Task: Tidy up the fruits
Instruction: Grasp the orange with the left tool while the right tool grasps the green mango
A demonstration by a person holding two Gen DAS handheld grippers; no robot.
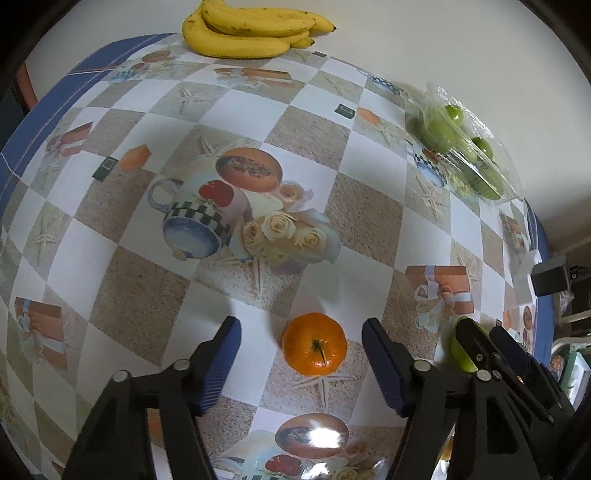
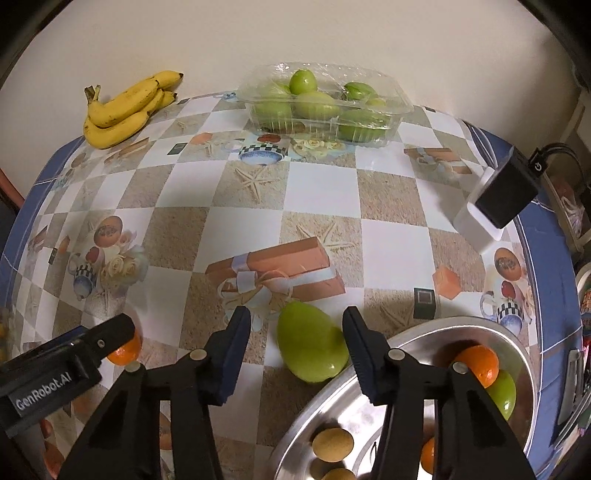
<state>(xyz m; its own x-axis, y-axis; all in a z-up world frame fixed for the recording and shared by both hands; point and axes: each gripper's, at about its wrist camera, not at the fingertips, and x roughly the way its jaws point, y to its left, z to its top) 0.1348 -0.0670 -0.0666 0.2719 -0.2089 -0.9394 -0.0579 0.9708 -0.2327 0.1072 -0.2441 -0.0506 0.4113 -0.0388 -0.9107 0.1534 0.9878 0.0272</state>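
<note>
From my left wrist camera, I see my left gripper [image 1: 301, 363] spread wide, its blue-padded fingers [image 1: 221, 363] on either side of a round orange tangerine [image 1: 314, 343] with a dark stem. The tangerine sits on the checkered vinyl tablecloth [image 1: 122, 229] between the fingers, and neither pad touches it, so I have hold of nothing here. At the far edge of the table lies a bunch of ripe yellow bananas [image 1: 245, 31]. To the right, against the wall, stands a clear plastic clamshell box of small green fruits [image 1: 465, 147]. At the lower right my right gripper [image 1: 491, 349] comes into the frame, with a smooth green egg-shaped fruit [image 1: 456, 349] partly hidden behind it.

From my right wrist camera, my right gripper [image 2: 297, 349] is also wide open, and the green egg-shaped fruit [image 2: 312, 343] lies on the cloth between its fingers; the right pad looks very close to it, but I cannot tell whether they touch. Just right of it is a shiny round metal tray [image 2: 343, 410] holding a tangerine, a green fruit and small tan round fruits [image 2: 332, 445]. My left gripper [image 2: 110, 338] enters at the lower left over the orange tangerine [image 2: 125, 352]. The bananas [image 2: 125, 107] and the clamshell box [image 2: 325, 103] stand along the far wall, and a black and white box-shaped device [image 2: 496, 199] sits at the right edge.
</note>
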